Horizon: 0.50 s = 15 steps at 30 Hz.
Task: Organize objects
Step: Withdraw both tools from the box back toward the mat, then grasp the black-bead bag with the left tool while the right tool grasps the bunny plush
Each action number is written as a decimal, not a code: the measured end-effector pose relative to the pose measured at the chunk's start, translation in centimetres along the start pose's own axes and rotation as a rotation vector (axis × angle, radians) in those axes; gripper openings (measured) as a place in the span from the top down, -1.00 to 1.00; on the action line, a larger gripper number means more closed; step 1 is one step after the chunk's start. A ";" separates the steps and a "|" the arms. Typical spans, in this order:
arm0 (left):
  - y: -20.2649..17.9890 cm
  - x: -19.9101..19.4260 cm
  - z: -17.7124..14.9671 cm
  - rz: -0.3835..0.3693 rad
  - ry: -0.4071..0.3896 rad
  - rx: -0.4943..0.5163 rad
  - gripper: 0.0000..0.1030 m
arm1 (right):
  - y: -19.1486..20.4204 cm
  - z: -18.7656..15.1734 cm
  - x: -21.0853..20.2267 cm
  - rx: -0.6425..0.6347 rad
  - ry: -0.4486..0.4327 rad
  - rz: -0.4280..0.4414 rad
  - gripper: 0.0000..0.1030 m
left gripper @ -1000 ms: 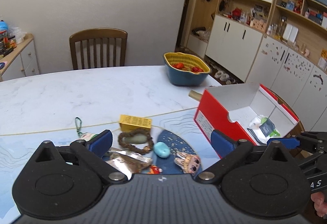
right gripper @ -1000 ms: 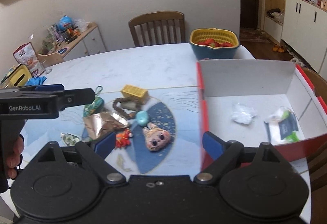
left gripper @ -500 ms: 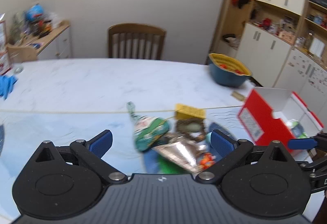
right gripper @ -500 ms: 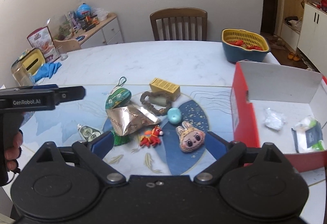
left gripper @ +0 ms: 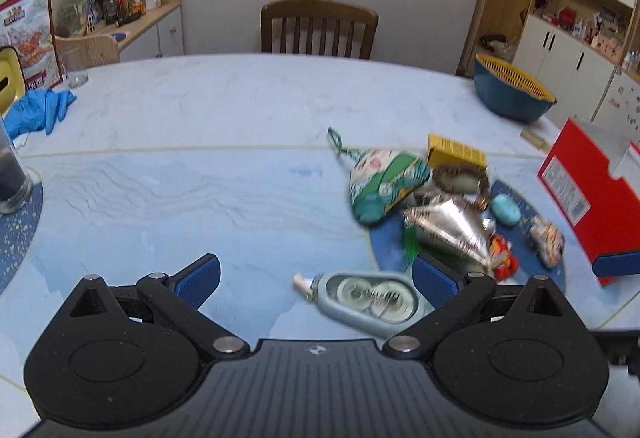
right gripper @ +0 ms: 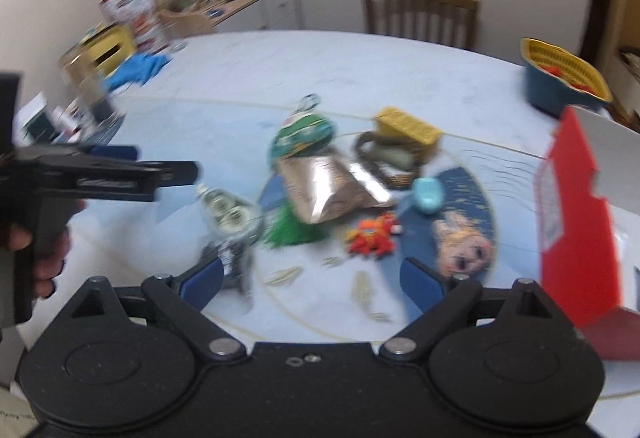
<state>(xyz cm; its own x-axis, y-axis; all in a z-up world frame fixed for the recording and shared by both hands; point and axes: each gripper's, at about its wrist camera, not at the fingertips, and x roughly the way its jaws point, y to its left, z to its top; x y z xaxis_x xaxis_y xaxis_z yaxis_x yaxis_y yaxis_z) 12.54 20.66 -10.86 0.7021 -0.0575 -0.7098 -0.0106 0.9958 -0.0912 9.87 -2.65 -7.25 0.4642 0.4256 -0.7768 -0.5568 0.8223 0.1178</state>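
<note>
While open, left gripper (left gripper: pixel 316 280) fingers flank (loosely) the correction tape (left gripper: pixel 366 298).

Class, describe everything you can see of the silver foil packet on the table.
The foil packet is a shiny, crinkled silver pouch with faint print, lying flat in the cluster of small things. It rests partly on the dark blue mat. Its far edge overlaps the green pouch, and green fringe pokes out beneath its near edge. Neither claw touches it. Whether it is sealed cannot be told.
</note>
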 end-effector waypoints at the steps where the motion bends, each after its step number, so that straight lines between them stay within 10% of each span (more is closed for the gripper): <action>1: 0.0 0.2 -0.2 -0.003 0.008 -0.001 -1.00 | 0.5 0.0 0.3 -0.021 0.007 0.011 -0.81; 15: -1.9 0.9 -1.1 -0.121 0.018 0.075 -0.99 | -1.6 0.8 2.5 -0.006 0.020 -0.056 -0.76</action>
<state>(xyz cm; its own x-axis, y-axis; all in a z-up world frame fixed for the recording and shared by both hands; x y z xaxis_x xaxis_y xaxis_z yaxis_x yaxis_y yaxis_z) 12.42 18.61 -12.08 0.6821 -0.1783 -0.7092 0.1269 0.9840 -0.1254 12.46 -2.59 -8.89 0.4809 0.3708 -0.7945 -0.5339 0.8426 0.0701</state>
